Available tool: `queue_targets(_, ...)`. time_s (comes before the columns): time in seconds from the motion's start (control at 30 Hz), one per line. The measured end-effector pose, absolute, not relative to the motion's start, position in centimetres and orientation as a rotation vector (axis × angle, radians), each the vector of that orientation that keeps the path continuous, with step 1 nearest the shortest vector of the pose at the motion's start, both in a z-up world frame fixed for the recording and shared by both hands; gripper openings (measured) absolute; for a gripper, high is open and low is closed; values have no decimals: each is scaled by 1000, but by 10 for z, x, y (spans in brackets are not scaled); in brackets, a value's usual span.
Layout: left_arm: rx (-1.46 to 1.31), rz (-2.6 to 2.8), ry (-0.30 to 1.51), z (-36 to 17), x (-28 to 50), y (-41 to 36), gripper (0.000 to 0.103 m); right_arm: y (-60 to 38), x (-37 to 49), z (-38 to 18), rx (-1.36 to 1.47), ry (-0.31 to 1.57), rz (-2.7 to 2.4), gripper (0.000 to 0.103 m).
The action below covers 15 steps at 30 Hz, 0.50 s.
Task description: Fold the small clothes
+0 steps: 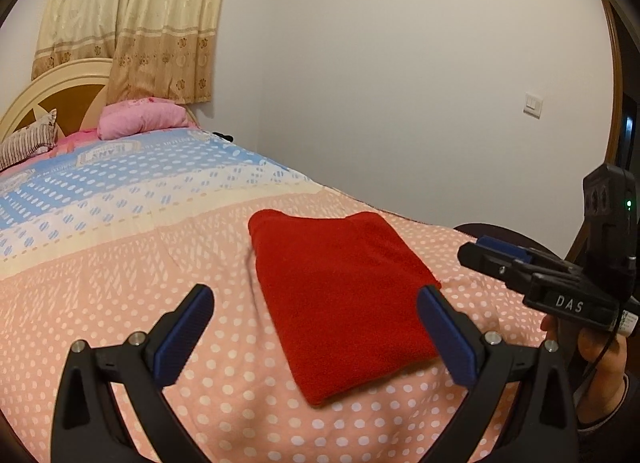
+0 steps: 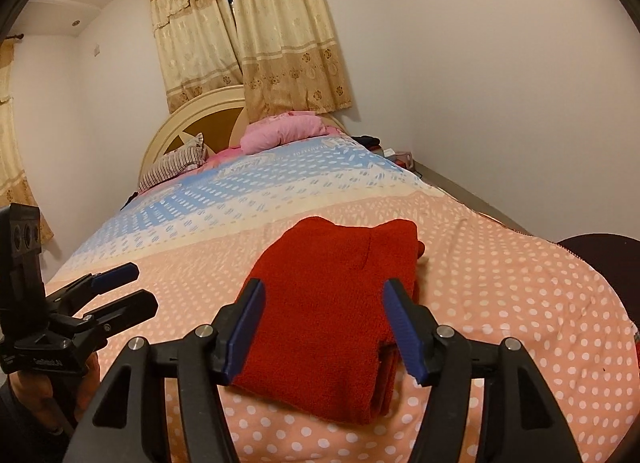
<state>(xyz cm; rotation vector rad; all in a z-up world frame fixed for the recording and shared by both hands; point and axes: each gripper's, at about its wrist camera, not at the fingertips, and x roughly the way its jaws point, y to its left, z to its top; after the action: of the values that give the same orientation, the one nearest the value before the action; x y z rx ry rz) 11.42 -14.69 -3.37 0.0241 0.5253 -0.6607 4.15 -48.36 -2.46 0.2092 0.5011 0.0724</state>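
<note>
Left wrist view: one red folded garment (image 1: 340, 295) lies flat on the dotted bedspread (image 1: 120, 283), centre frame, long axis running from lower centre to upper left-centre. Your left gripper (image 1: 316, 327) is wide open, holding nothing, its right pad at the garment's right edge. Your right gripper (image 1: 496, 259) shows at right, jaw gap unclear. Two pillows sit upper left.

Right wrist view: same single garment (image 2: 332, 311), long axis pointing up-frame toward the headboard (image 2: 192, 119). Your right gripper (image 2: 324, 327) is spread open, empty, straddling the garment's near end. Left gripper (image 2: 124, 287) at lower left, parted.
</note>
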Motion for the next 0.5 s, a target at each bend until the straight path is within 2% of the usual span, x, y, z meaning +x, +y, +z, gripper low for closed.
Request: queue_targets(0.5, 16, -655, 524, -34, 108, -146, 103, -485, 37, -23, 229, 496, 82, 63)
